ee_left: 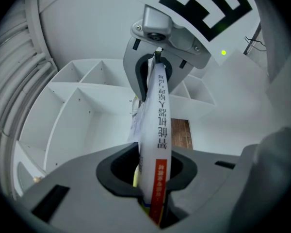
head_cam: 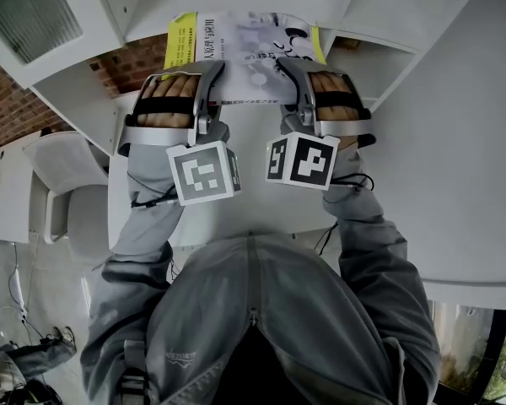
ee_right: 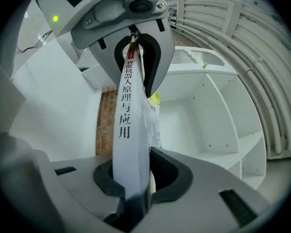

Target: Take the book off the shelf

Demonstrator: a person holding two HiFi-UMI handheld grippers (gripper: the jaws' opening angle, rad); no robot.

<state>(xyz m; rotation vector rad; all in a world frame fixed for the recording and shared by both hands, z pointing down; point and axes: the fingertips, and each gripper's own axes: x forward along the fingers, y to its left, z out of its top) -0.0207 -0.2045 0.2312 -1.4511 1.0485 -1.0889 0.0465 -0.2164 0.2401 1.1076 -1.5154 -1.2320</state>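
Book held flat and level by two tools, one at each end of its spine. The left tool is clenched on the spine end that bears a red band. The right tool is clenched on the opposite, plain white end. The spine, printed with black characters, faces the person. The pale cover faces up, with a yellow band at its left end in the head view.

The book hangs at the mouth of a white shelf unit. Whether its far edge lies inside the opening cannot be told. Both gripper views show the unit's open compartments behind the book, with white walls dotted by peg holes.

A marker cube sits behind the left tool and a second cube behind the right. Grey jacket sleeves run back from both. A plain white surface lies beneath the hands. A red brick wall stands to the left and shows again behind the unit. A white chair stands below that wall.
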